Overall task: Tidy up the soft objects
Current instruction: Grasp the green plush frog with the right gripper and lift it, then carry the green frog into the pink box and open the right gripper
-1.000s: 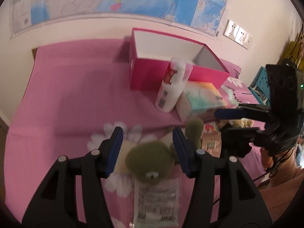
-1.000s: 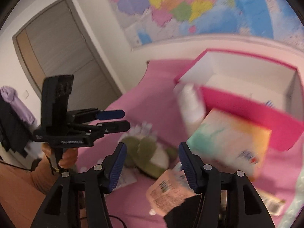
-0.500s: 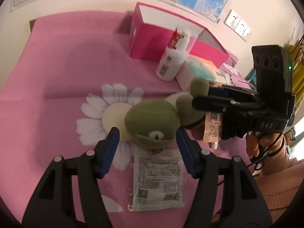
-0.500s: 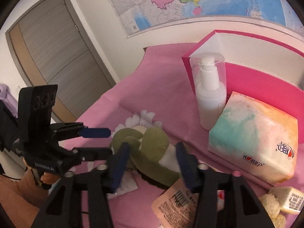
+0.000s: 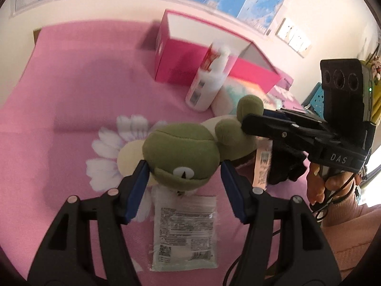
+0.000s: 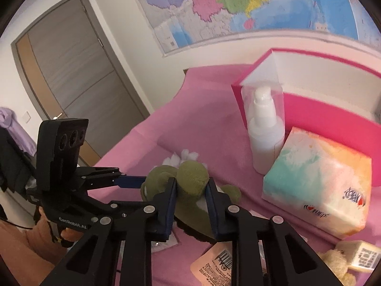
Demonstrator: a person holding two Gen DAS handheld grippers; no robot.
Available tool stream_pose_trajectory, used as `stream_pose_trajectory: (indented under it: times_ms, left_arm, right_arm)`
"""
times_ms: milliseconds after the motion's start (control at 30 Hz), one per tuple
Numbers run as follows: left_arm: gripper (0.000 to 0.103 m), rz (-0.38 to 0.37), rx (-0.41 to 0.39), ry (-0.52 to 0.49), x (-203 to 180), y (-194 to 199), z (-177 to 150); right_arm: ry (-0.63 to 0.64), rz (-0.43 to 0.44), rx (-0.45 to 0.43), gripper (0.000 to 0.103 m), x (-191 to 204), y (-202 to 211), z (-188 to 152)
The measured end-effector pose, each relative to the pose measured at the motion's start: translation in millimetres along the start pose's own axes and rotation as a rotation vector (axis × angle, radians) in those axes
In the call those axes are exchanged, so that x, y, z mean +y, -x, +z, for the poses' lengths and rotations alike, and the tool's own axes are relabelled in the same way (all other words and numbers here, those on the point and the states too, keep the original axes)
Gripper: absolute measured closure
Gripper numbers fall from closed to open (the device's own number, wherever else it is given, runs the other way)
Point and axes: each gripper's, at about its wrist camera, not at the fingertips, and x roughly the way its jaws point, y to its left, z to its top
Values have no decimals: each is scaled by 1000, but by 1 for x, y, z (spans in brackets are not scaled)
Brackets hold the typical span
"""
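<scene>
A green plush frog (image 5: 181, 150) lies on the pink flowered cloth (image 5: 71, 95). My left gripper (image 5: 183, 164) is open around the frog's head, which fills the gap between the blue pads without looking squeezed. In the right wrist view my right gripper (image 6: 190, 188) is closing its jaws on a green limb of the frog (image 6: 191, 174), and both pads press into it. In the left wrist view the right gripper (image 5: 250, 119) reaches in from the right to that limb, with a hand on its handle.
An open pink box (image 6: 333, 119) stands behind by the wall. A white pump bottle (image 6: 264, 143) and a pastel tissue pack (image 6: 316, 181) sit in front of it. A clear packet (image 5: 184, 228) lies under my left gripper. A peach packet (image 6: 214, 262) and a small beige plush (image 6: 338, 262) lie near right.
My right gripper moved in over the frog's limb and its jaws narrowed onto it. My left gripper came closer, so the frog's head now sits between its pads.
</scene>
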Motion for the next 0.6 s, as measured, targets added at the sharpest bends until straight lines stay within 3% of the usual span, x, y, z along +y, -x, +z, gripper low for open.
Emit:
stream_pose_trajectory:
  times_ms: [300, 600]
  left_arm:
    - [40, -14, -166, -98, -31, 48, 37]
    - [40, 50, -296, -221, -59, 64, 92]
  right_arm:
    - [65, 35, -151, 79, 21, 56, 25]
    - [142, 34, -286, 81, 30, 94, 71]
